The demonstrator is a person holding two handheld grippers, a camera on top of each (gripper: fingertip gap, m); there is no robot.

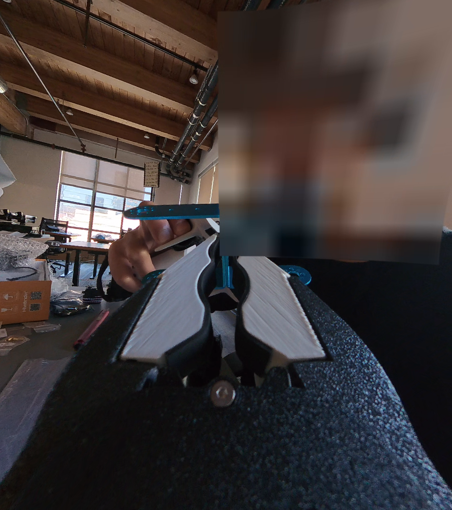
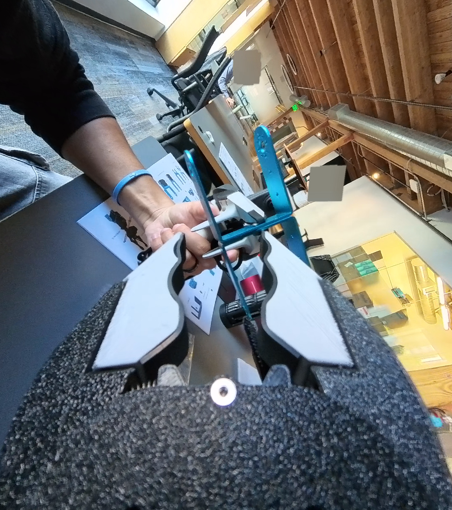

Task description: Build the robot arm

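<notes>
A blue metal bracket assembly (image 1: 169,213) with perforated arms is held in the air. My left gripper (image 1: 226,262) is shut on one of its blue plates. In the right wrist view the same bracket (image 2: 274,179) stands between my right gripper (image 2: 223,240) fingers. One thin blue plate runs down to the right finger's pad. The right jaws stand well apart and do not pinch it. The left gripper (image 2: 200,242), held by a hand with a blue wristband (image 2: 129,183), clamps the bracket's cross piece. The hand on the right gripper (image 1: 133,256) shows in the left wrist view.
An orange cardboard box (image 1: 9,298) with bubble wrap (image 1: 9,248), small bags and a red knife (image 1: 92,325) lie on the table at left. A printed sheet (image 2: 125,220), a red and black tool (image 2: 246,292) and a dark table (image 2: 40,262) are below. Office chairs stand beyond.
</notes>
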